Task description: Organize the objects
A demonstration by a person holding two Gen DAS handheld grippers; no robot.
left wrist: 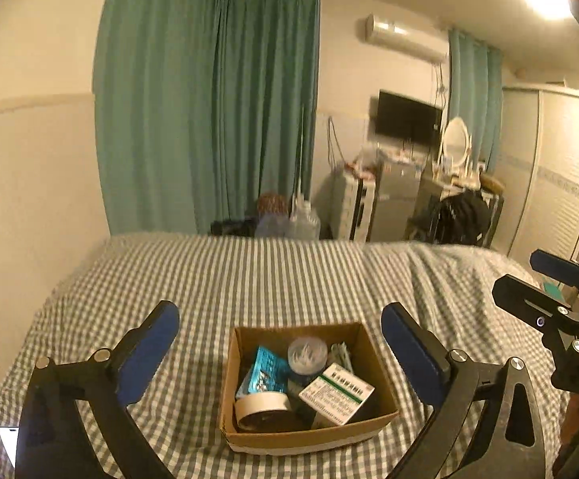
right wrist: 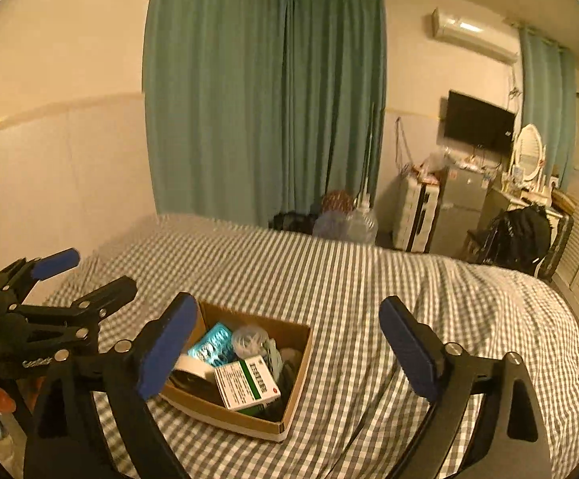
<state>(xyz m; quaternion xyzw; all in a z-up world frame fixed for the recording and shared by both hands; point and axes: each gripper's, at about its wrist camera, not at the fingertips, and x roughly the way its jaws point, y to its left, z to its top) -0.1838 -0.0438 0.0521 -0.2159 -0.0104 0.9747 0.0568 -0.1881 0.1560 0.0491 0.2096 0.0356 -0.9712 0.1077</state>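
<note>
An open cardboard box (left wrist: pixel 305 433) sits on the checked bed. Inside it lie a white-and-green medicine box (left wrist: pixel 335 395), a blue blister pack (left wrist: pixel 267 371), a clear round container (left wrist: pixel 307 353) and a roll of tape (left wrist: pixel 261 405). My left gripper (left wrist: pixel 281 343) hovers above and just in front of the box, open and holding nothing. In the right wrist view the same cardboard box (right wrist: pixel 225 419) lies low and left of centre, with the medicine box (right wrist: pixel 245 383) on top. My right gripper (right wrist: pixel 289 339) is open and empty, just right of the box.
The grey-and-white checked bed sheet (left wrist: pixel 289 271) spreads wide around the box. A bare wall (left wrist: pixel 30 199) runs along the left and green curtains (left wrist: pixel 209 119) hang behind. Beyond the bed's far edge stand bags, a suitcase (right wrist: pixel 417 215), a dresser with mirror and a wardrobe (left wrist: pixel 556 179).
</note>
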